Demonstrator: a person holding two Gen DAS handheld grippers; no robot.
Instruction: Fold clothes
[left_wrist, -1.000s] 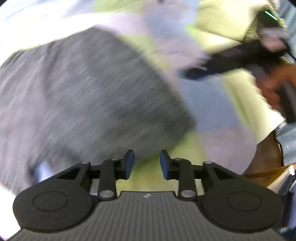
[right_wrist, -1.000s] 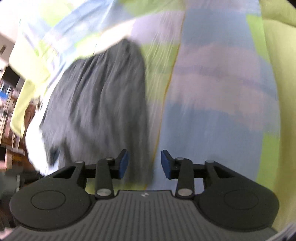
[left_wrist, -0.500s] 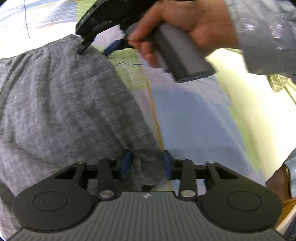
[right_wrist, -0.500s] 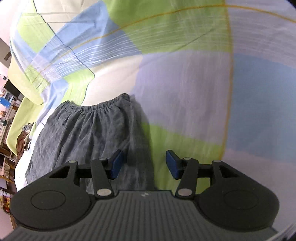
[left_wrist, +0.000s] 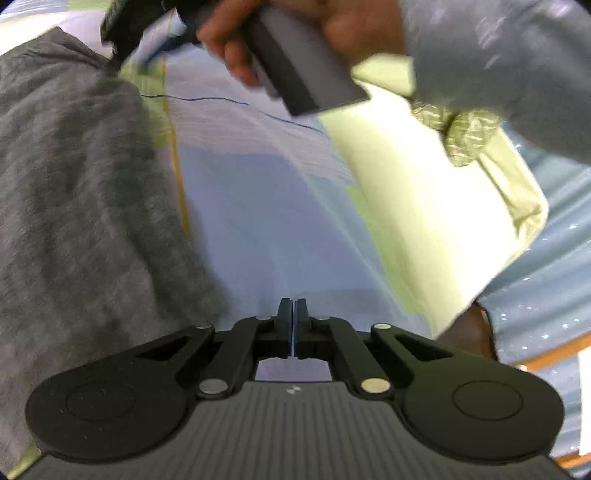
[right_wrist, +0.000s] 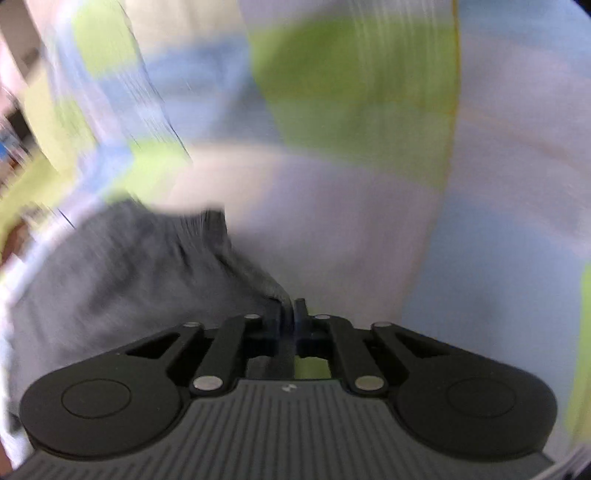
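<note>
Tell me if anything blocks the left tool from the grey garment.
Nothing visible does. The left tool is shut over bare checked bedsheet, and the grey knitted garment lies just to its left, with only sheet between them.

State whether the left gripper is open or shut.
Shut: the left gripper has its fingers pressed together, with no cloth visible between them.

A grey heathered garment (left_wrist: 81, 206) fills the left of the left wrist frame, spread on checked bedding; its gathered elastic edge (blurred) (right_wrist: 177, 221) sits centre-left in the right wrist frame.
</note>
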